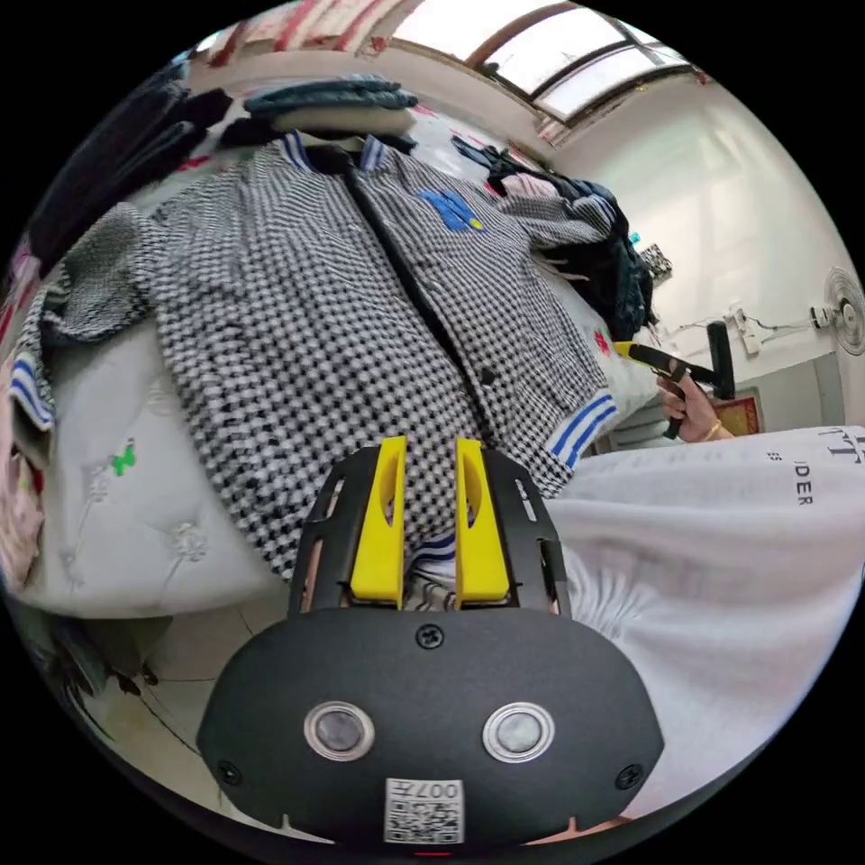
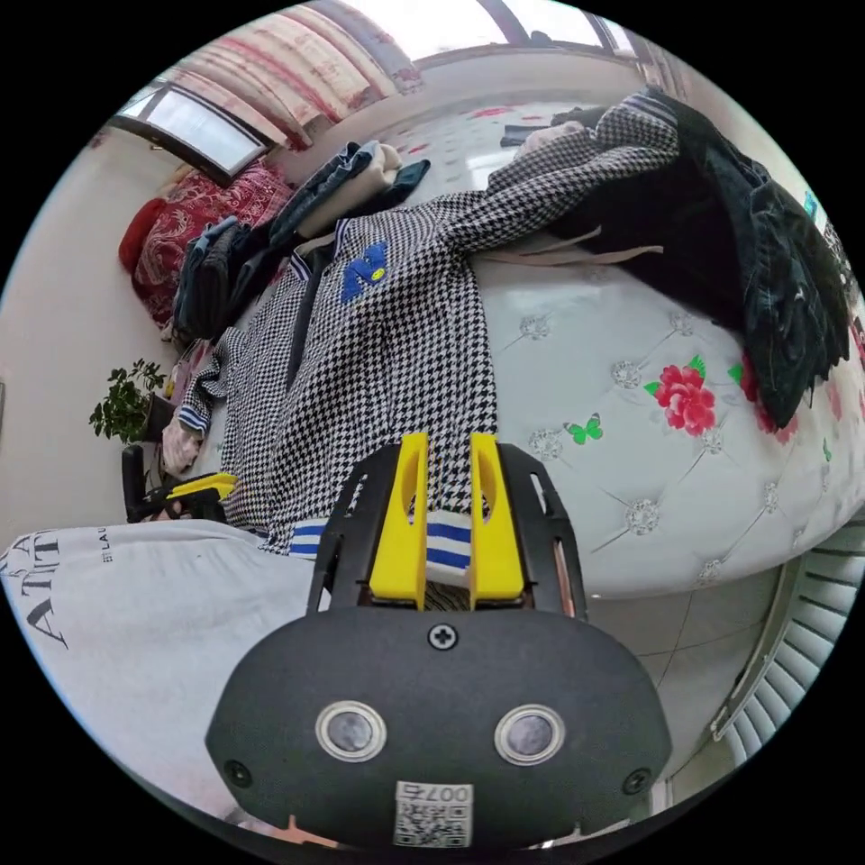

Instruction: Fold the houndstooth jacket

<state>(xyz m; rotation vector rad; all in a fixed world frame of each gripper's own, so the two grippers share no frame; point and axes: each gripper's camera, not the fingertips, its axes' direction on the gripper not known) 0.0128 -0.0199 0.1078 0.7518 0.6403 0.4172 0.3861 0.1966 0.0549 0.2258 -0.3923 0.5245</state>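
Your houndstooth jacket (image 1: 297, 297) lies spread front-up on the bed (image 1: 117, 505), its collar at the far side of the mattress and its blue-and-white striped hem hanging at the near edge, closest to you. In the left gripper view, your left tongs (image 1: 431, 450) sit at that hem with the two yellow jaws close together and the striped band caught between them, so they look clamped on the jacket. In the right gripper view, your right tongs (image 2: 448, 446) are at the other corner of the same hem, jaws narrow with the striped rib (image 2: 448, 541) pinched between them, likewise clamped on the jacket. The blue chest patch (image 1: 452, 209) lies beside the dark front placket, nearer the collar than the hem. One sleeve stretches away from the jacket body toward a heap of dark clothes (image 2: 766, 270) piled on the mattress; the other sleeve lies crumpled off the opposite shoulder. Beyond the collar, folded garments (image 1: 329, 97) are stacked on the bed. The quilted mattress beside the jacket shows a red flower print (image 2: 685, 396). Your white printed shirt (image 1: 721, 559) hangs just beside the hem in both views.
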